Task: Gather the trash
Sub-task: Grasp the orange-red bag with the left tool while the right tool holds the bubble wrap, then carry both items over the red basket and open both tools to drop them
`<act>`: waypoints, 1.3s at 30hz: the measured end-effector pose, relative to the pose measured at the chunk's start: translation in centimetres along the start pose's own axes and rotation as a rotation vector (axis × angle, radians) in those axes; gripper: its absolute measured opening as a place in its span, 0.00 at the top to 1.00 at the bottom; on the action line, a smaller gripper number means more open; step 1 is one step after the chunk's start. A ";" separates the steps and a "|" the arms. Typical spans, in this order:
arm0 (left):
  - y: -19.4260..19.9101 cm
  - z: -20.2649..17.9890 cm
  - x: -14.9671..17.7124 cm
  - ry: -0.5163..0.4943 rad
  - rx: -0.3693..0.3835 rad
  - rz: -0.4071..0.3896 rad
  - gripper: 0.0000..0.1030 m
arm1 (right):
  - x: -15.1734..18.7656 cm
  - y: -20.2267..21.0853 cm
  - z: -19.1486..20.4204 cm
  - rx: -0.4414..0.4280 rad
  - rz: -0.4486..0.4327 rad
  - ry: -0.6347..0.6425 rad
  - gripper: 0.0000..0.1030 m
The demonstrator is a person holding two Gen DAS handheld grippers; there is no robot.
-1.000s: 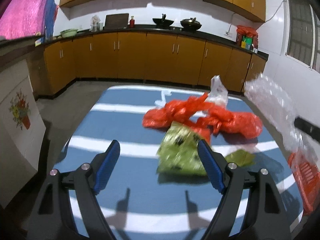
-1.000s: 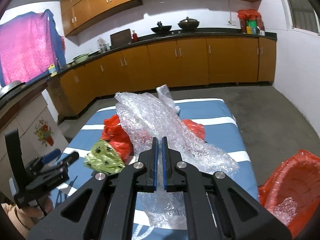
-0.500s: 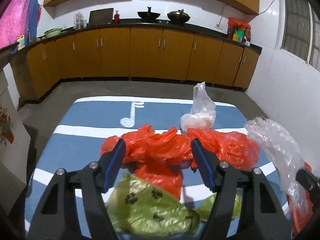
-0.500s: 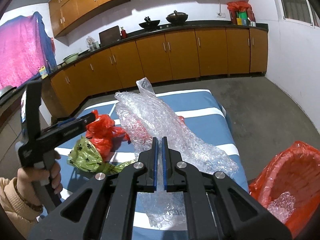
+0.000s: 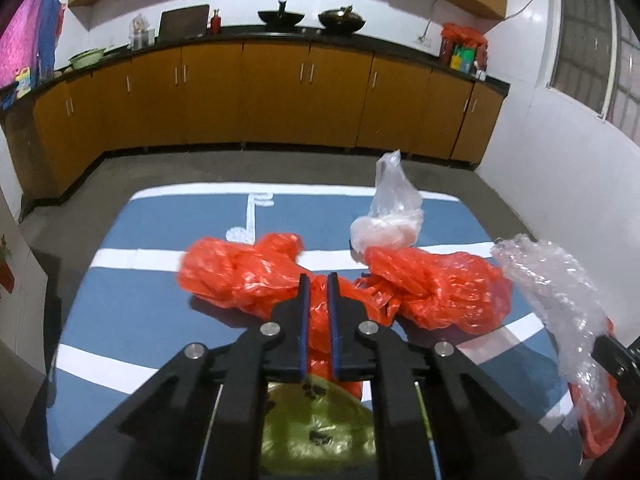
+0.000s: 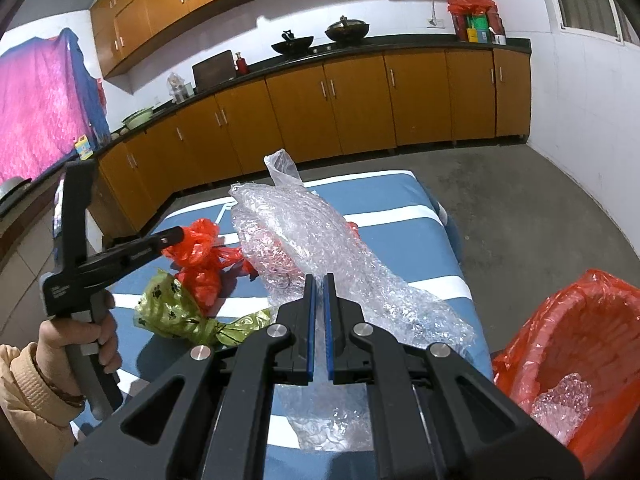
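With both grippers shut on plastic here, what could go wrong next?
1. The left gripper pinches only a fold of the orange bag; thin film may slip or tear.
2. Lifting it may drag the green bag along.
3. The bubble wrap in the right gripper trails long and could miss the orange-lined bin.

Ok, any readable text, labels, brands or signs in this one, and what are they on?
No wording can be read.
White printing on the left gripper body: too small and blurred.
Packets on the counter: labels too small.
White musical note, a sign and not text, on the blue striped table cover.
Black paw prints on the green bag.
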State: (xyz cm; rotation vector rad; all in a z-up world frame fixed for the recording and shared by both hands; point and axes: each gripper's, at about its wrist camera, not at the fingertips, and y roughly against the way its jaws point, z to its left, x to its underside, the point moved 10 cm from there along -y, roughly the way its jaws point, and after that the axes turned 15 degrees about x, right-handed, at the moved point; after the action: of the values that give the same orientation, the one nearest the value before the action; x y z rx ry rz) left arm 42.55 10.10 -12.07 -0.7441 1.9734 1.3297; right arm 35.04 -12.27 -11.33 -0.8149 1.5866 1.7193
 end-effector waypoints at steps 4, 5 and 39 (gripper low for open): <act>2.4 -0.1 -0.9 0.012 0.036 -0.037 0.93 | -0.3 0.9 -0.3 -0.004 -0.015 -0.006 0.96; 3.1 -0.1 -1.2 0.016 0.043 -0.048 0.93 | -0.4 1.2 -0.3 -0.005 -0.020 -0.008 0.96; 10.9 -18.6 -1.7 -0.098 0.340 -0.086 0.94 | -0.9 9.2 -11.9 0.167 -0.087 -0.143 0.96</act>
State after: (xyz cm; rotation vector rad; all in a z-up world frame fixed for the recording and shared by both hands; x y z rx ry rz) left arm 31.92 -3.60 0.89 -0.5812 1.9949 0.9297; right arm 28.34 -24.70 -5.98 -0.6540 1.5505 1.5257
